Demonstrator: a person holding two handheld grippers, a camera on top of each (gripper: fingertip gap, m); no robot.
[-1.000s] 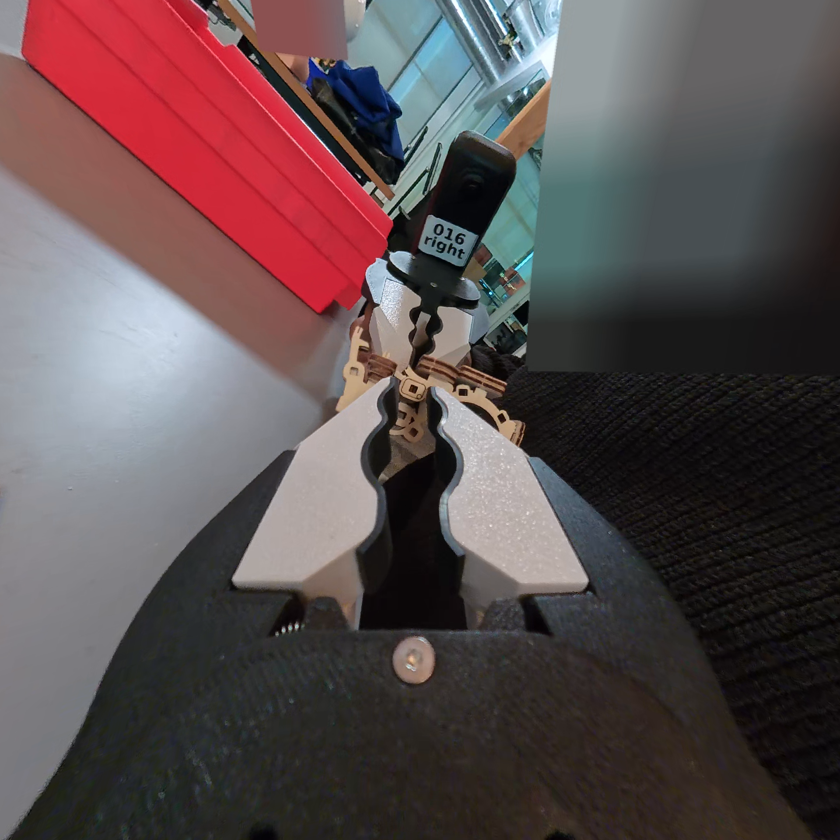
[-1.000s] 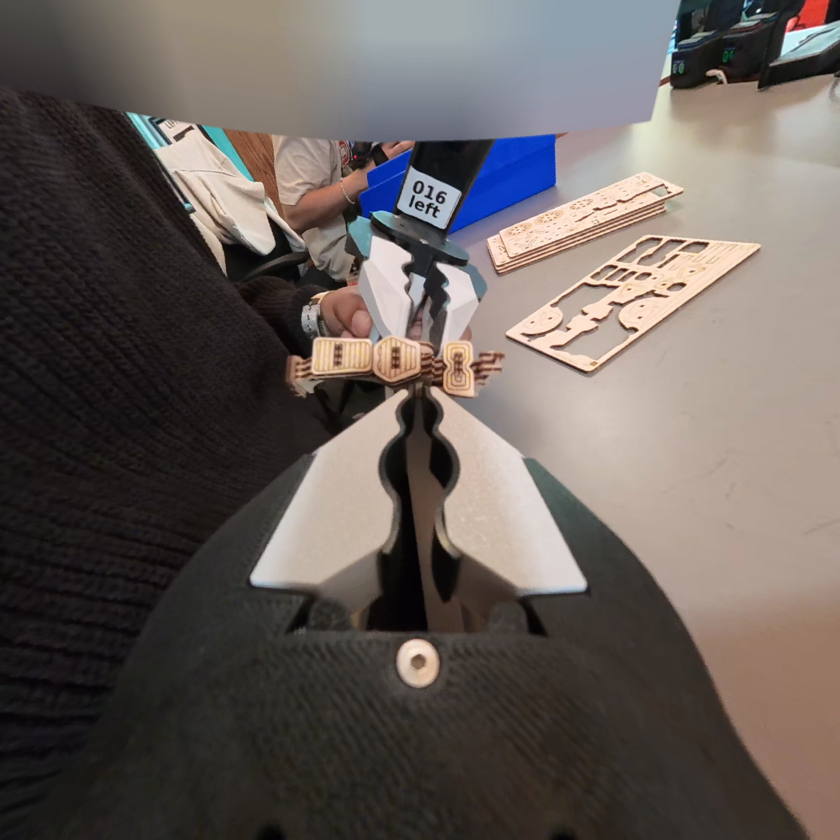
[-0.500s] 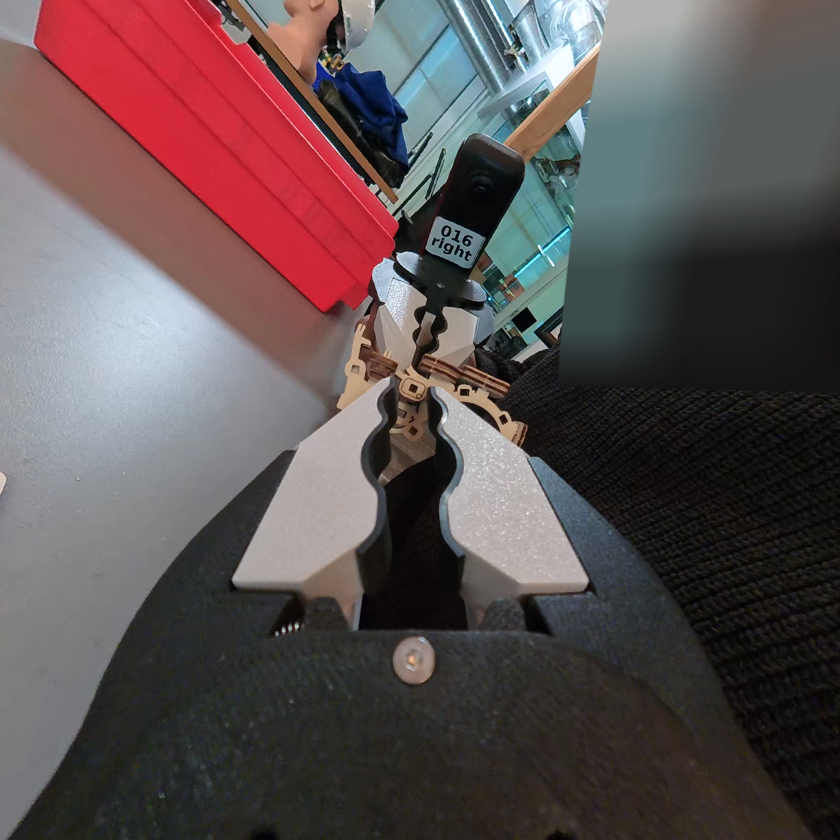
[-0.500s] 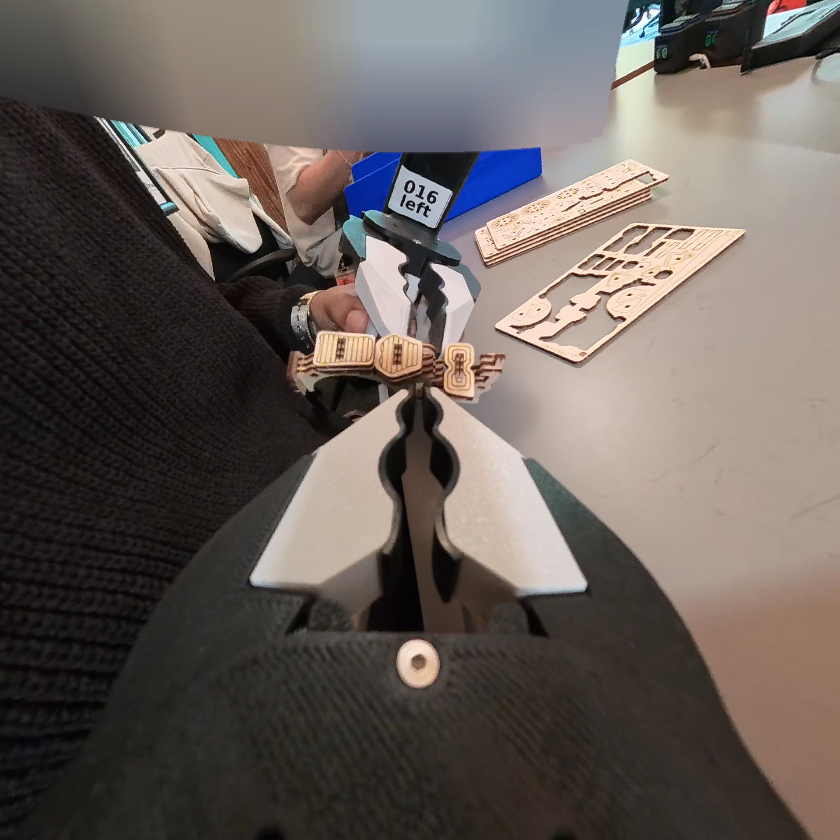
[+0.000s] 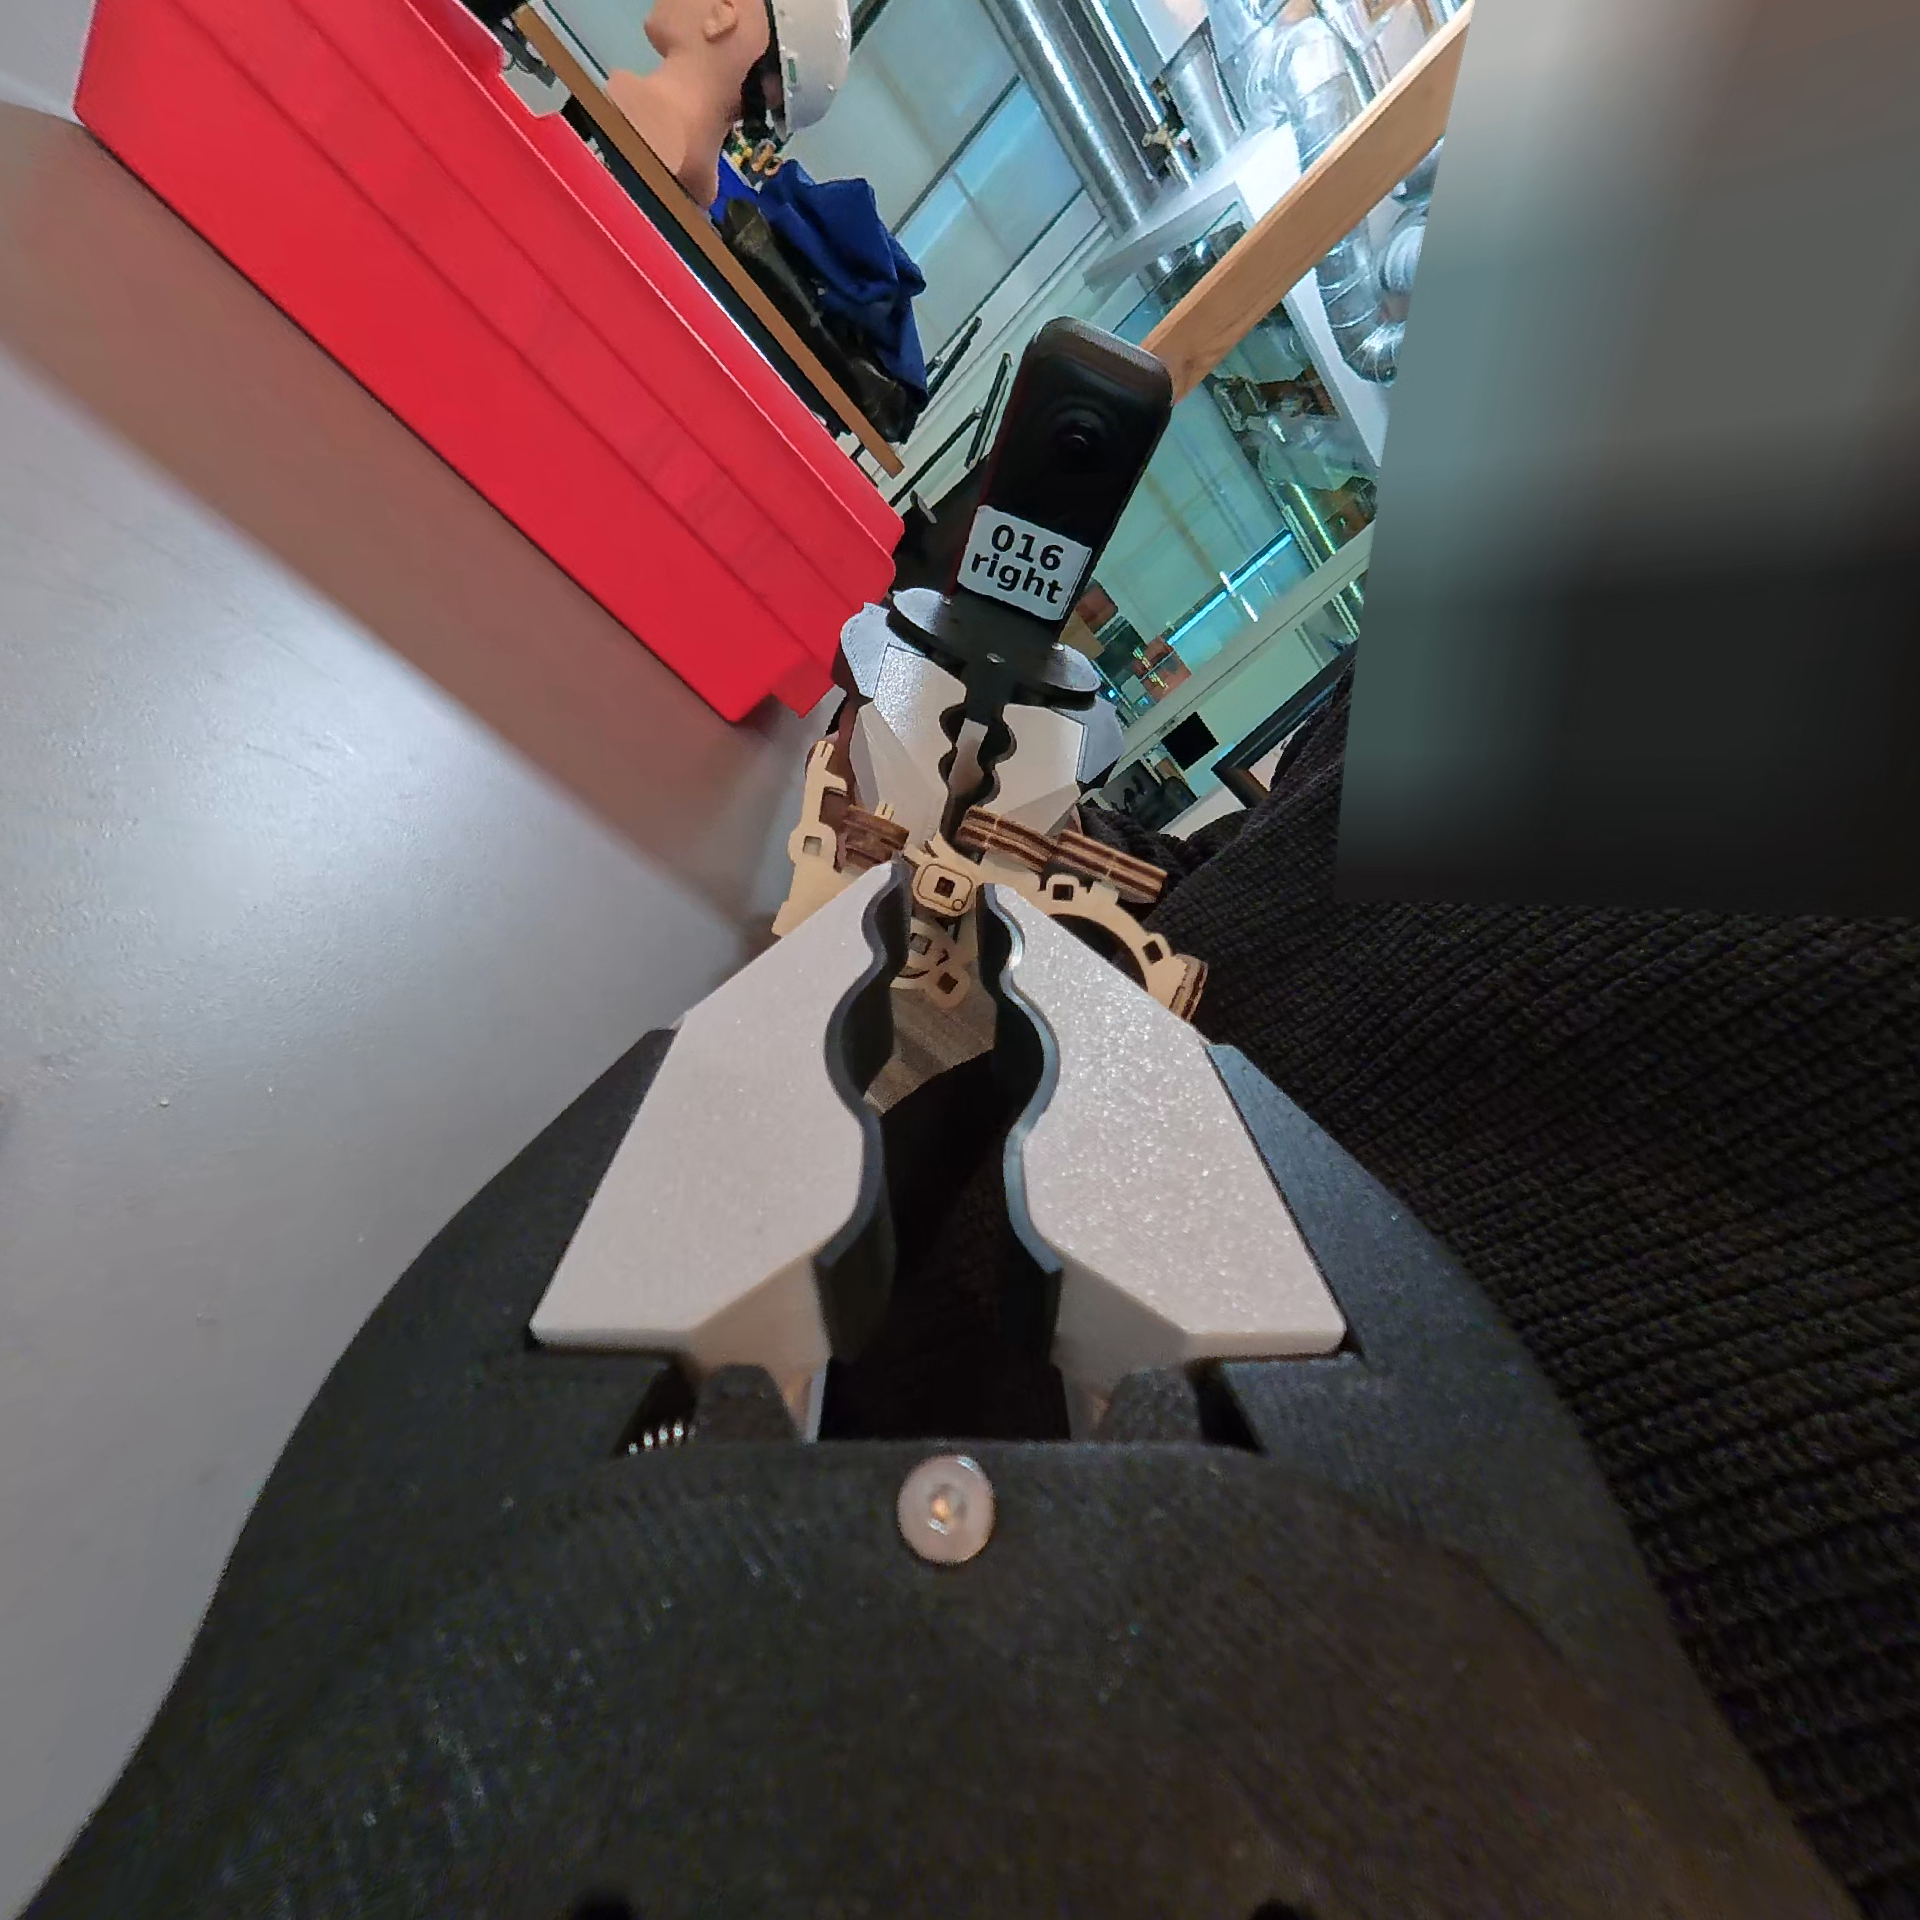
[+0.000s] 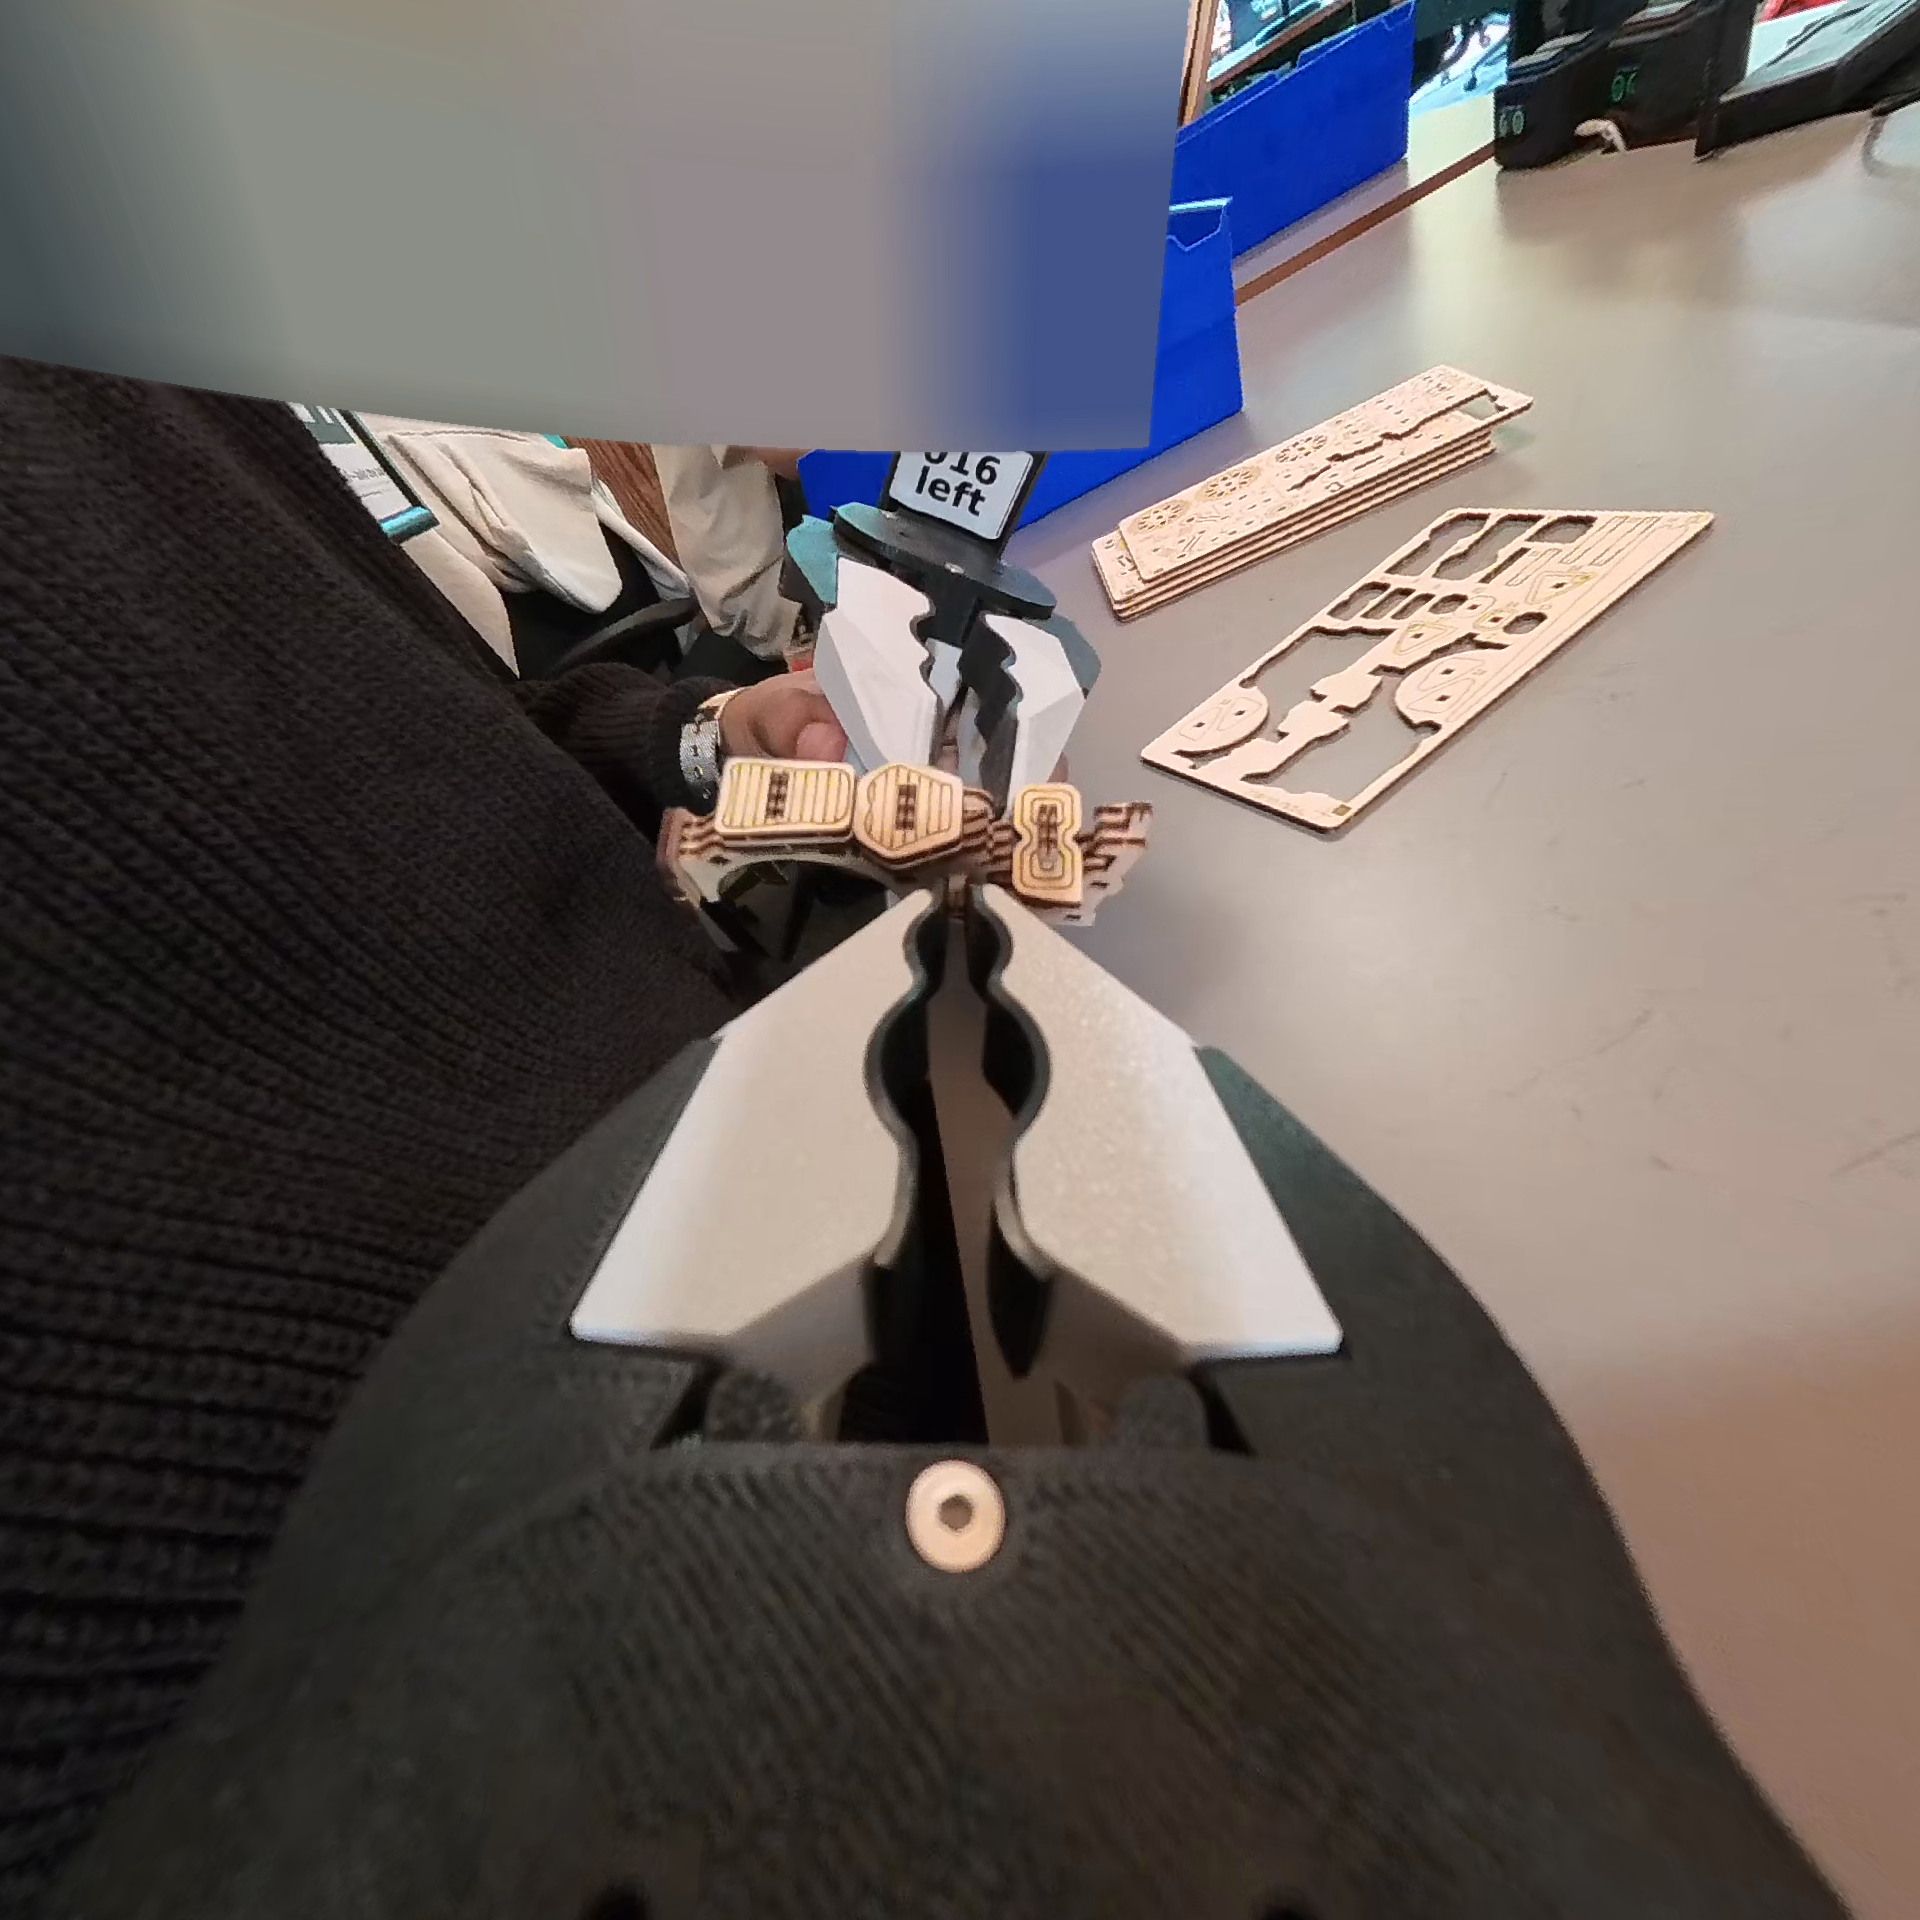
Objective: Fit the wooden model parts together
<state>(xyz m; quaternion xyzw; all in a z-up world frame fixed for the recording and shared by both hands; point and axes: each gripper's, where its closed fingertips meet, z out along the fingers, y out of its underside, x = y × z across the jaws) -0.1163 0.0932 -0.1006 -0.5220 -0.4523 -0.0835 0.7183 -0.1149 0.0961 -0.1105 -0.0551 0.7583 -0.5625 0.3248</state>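
Partly built wooden model [image 6: 904,831] clamped between right gripper [image 6: 951,902] and, seemingly, left gripper [image 5: 940,896]; punched sheet [image 6: 1423,665] awaiting.

A grey desk [image 6: 1558,1039] carries most of the clutter. A red bin [image 5: 468,343] stands toward its far edge in the left wrist view. In the right wrist view a blue bin [image 6: 1195,343] sits near the far edge, with dark devices [image 6: 1621,94] at the far right corner. Behind the red bin stand a mannequin head [image 5: 696,94] in a white helmet [image 5: 821,52] and a blue garment [image 5: 852,270].
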